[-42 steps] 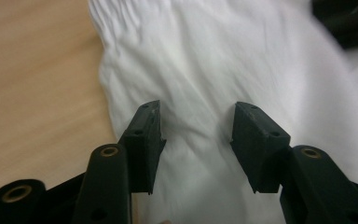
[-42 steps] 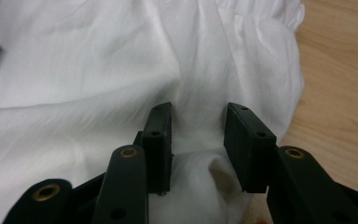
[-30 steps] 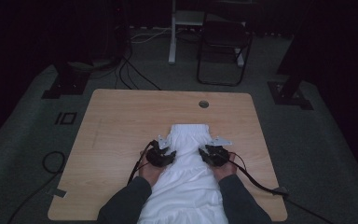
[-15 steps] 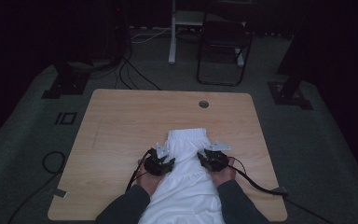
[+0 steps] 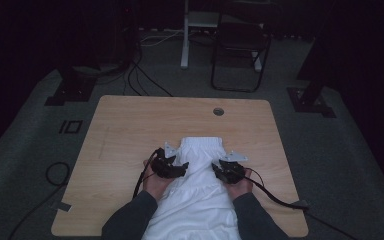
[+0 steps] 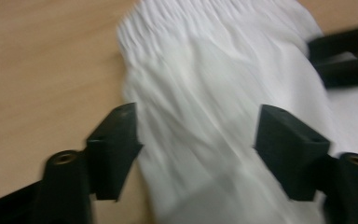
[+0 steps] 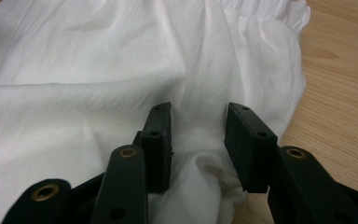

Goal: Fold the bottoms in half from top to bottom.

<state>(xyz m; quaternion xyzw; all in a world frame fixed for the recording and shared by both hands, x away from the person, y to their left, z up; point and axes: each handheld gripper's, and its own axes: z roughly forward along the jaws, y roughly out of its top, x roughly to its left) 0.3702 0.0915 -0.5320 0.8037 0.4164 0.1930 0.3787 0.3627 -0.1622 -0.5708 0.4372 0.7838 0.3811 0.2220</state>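
Left claw: jaws just opened wide, white garment loose between them. Right claw: jaws part-closed, gripping a garment fold. Worktop: bare beyond the hands.

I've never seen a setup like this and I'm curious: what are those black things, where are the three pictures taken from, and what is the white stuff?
A person sits at a wooden table and holds a hand-held gripping tool in each hand; there is no robot arm. The high view looks down from above: the left tool and the right tool lie on either side of a white garment with a gathered band at its far end. The other two pictures come from small cameras riding on each tool, looking along its two black jaws. In the left gripper view the jaws have just been opening and stand wide apart over the cloth, not pinching it. In the right gripper view the jaws stand part open with a fold of cloth bunched between them; whether they pinch it I cannot tell.
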